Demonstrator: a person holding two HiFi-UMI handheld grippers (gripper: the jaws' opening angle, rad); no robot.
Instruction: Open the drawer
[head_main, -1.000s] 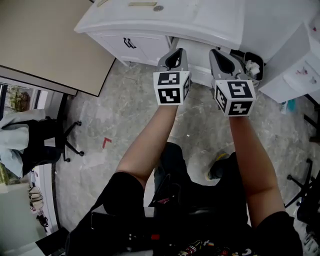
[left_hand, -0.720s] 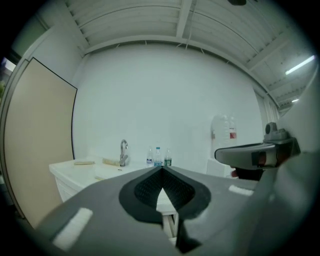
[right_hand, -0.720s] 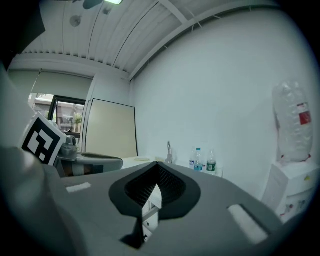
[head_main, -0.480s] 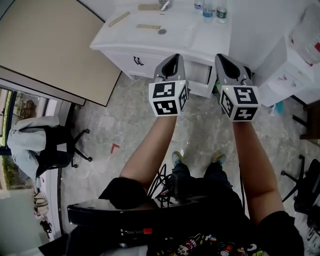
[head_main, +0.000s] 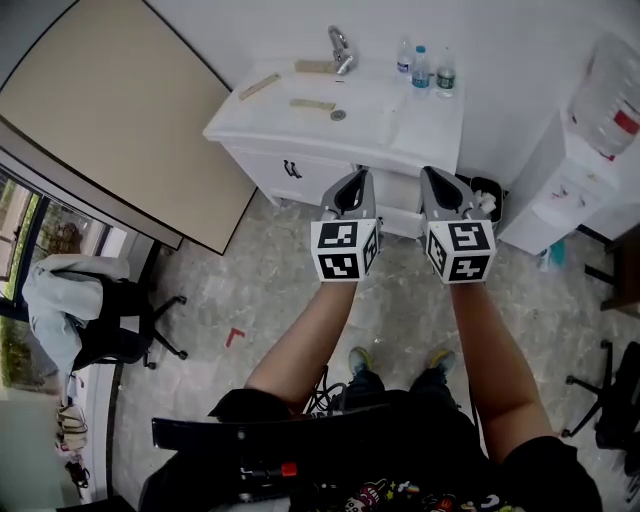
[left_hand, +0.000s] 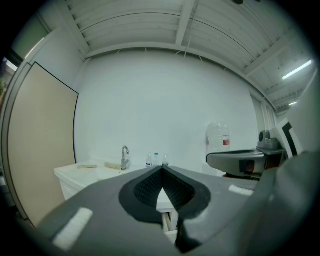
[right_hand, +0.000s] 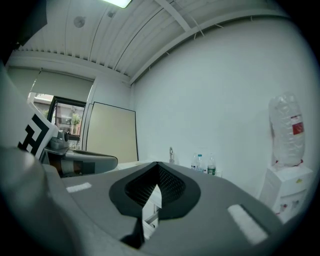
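Observation:
A white sink cabinet (head_main: 300, 135) stands against the far wall, with a black handle (head_main: 291, 169) on its left door. Its white drawer (head_main: 401, 197) shows between my two grippers, below the counter; through the left gripper's jaws it looks slightly pulled out (left_hand: 167, 220). My left gripper (head_main: 352, 182) and right gripper (head_main: 438, 182) hang side by side in the air in front of the cabinet, short of it. Both are shut on nothing, as the left gripper (left_hand: 161, 172) and right gripper (right_hand: 157, 166) show in their own views.
A faucet (head_main: 340, 48), three bottles (head_main: 421, 68) and flat strips lie on the counter. A black bin (head_main: 488, 196) and a water dispenser (head_main: 585, 165) stand to the right. A beige panel (head_main: 120, 110) leans at left, with an office chair (head_main: 100, 315) below it.
The head view has pulled back and up from the cabinet, so the whole sink counter now shows. Both grippers stayed side by side and shut, now farther from the drawer.

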